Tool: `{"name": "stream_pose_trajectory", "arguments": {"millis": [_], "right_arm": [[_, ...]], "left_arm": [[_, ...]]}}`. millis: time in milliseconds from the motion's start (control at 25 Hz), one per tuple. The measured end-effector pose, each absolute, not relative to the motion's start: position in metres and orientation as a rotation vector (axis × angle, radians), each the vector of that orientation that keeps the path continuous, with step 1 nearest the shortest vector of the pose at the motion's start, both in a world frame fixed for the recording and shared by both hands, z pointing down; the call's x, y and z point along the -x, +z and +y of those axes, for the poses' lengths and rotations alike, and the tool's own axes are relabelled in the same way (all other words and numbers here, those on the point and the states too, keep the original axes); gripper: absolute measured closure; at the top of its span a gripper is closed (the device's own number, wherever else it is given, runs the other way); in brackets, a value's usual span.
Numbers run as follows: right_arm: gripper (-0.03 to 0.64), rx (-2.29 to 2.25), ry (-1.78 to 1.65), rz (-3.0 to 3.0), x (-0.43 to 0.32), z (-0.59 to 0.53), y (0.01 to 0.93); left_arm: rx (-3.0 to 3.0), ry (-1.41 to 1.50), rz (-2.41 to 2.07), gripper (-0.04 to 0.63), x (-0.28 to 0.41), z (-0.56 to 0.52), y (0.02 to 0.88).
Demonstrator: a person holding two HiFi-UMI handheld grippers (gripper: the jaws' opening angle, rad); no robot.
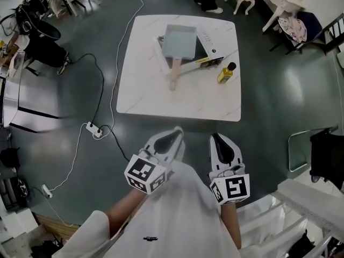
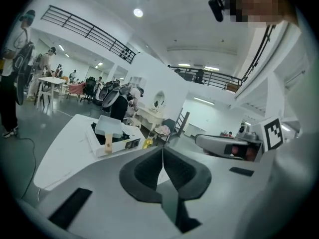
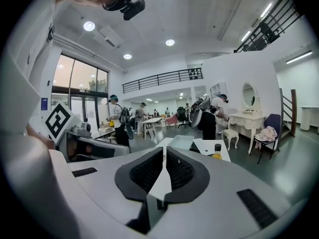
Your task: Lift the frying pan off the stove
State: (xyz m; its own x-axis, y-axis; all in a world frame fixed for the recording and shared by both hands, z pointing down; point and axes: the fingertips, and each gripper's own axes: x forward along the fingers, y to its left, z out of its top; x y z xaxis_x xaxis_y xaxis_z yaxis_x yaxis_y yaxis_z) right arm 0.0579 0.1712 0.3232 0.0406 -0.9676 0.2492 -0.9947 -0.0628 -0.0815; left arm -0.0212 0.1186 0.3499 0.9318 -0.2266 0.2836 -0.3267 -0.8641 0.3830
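On the white table [image 1: 161,98] sits a square light-blue frying pan [image 1: 180,41] with a wooden handle [image 1: 174,74] that points toward me. It rests on a black-topped stove [image 1: 204,51]. Both grippers hang over the floor short of the table's near edge, well apart from the pan. My left gripper [image 1: 177,130] is shut with nothing in it, and so is my right gripper [image 1: 215,137]. In the left gripper view the pan [image 2: 109,127] and stove [image 2: 124,142] lie far ahead, above the shut left gripper [image 2: 162,156]. The right gripper view shows the pan [image 3: 182,142] beyond the shut right gripper [image 3: 164,156].
A yellow bottle [image 1: 227,73] with a black cap stands on the table right of the stove. A power strip [image 1: 95,129] and cables lie on the floor at the left. A metal-framed chair [image 1: 317,155] stands at the right. White furniture and people are farther off.
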Motion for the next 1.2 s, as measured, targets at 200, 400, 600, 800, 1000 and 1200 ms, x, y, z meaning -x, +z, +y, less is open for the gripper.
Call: {"name": "stream_pose_trajectory", "arguments": {"millis": [200,400,600,800,1000,1200], "right_arm": [[0.617,-2.216,0.384,-2.063,-0.108,0.111,0.319],[0.617,-2.181,0.385,-2.115,-0.138,0.06,0.312],[0.617,-2.099,0.438,-2.214,-0.158,0.029,0.31],[0.617,-1.896,0.471,-2.353,-0.173,0.001,0.319],[0.617,-1.76,0.532,-2.438,-0.176,-0.01,0.331],[0.617,-1.683,0.559,-2.469,-0.17,-0.011,0.34]], "left_arm": [[-2.648,0.357,-0.345,0.591,-0.03,0.067,0.354],[-2.661,0.334,-0.369,0.591,-0.067,0.023,0.34],[-2.623,0.341,-0.477,0.591,-0.081,-0.002,0.337],[-2.542,0.33,-0.699,0.591,-0.08,-0.015,0.336],[-2.458,0.314,-0.863,0.591,-0.072,-0.02,0.344],[-2.452,0.295,-0.914,0.591,-0.073,-0.021,0.344]]}}
